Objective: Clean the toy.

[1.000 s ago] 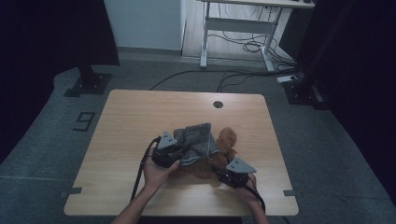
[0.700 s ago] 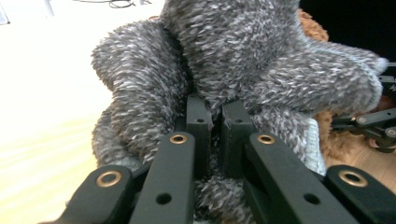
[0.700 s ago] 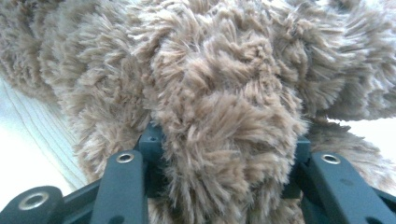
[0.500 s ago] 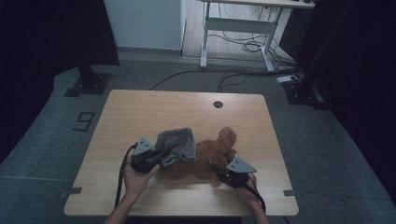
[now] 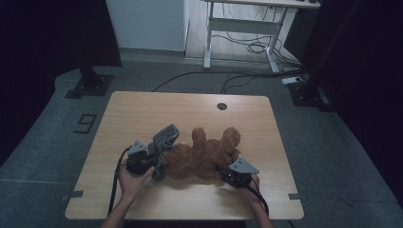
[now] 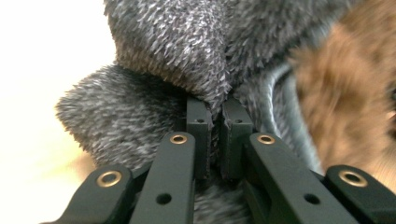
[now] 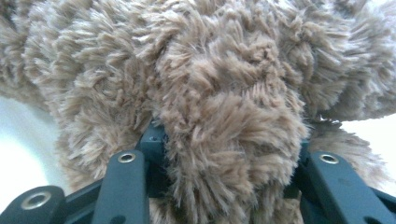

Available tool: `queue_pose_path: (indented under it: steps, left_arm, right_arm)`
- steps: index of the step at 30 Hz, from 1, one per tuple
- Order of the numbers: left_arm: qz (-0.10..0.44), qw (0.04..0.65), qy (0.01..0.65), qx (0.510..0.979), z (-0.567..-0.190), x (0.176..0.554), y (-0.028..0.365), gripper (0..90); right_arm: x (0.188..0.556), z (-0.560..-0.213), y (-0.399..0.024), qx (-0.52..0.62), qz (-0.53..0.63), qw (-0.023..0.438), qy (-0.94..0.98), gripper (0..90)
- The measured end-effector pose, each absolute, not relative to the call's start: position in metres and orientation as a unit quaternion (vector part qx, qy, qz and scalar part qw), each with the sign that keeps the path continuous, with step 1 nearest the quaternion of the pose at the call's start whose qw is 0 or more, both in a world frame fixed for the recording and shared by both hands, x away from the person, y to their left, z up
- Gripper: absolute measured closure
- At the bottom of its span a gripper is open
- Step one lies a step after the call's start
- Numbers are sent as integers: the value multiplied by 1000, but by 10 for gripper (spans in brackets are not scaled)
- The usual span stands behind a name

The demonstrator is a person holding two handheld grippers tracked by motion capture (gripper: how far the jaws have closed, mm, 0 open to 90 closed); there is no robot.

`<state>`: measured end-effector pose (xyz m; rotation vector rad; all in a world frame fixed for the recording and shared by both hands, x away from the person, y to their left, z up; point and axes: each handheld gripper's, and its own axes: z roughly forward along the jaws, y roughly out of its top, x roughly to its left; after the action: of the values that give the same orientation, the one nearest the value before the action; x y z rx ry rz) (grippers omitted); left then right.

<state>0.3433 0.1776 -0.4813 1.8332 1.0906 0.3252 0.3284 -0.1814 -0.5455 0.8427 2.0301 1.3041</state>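
Nearest me, the right hand-held gripper (image 5: 227, 175) clamps a thick limb of the brown teddy bear (image 5: 206, 154), which lies flat near the worktop's (image 5: 142, 111) front edge. The left hand-held gripper (image 5: 151, 159) is pinched tight on the grey knitted garment (image 5: 164, 138), which is bunched at the bear's left side. Most of the bear is bare, so the undressing looks nearly finished; one end seems still caught.
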Motion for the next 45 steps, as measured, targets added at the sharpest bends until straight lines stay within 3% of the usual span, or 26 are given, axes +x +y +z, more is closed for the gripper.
queue_pose_path:
  steps: [6, 15, 22, 28, 34, 45]
  left_arm:
    - [143, 492, 421, 748, -450, 359, 149, 829]
    - [132, 470, 397, 777, -454, 370, 99, 826]
    - [144, 481, 342, 794, -434, 363, 47, 829]
    - [177, 433, 328, 821, -445, 373, 0, 827]
    - [205, 419, 333, 819, -451, 370, 14, 839]
    - [195, 431, 382, 794, -458, 361, 91, 842]
  right_arm:
    - [341, -545, -174, 327, 480, 309, 753, 521]
    - [343, -547, -172, 328, 479, 321, 748, 520]
    - [341, -547, -172, 328, 480, 320, 748, 521]
    - [341, -548, -174, 333, 485, 312, 746, 521]
    - [341, -548, -175, 327, 485, 313, 749, 521]
    - [339, -548, -177, 325, 487, 309, 750, 521]
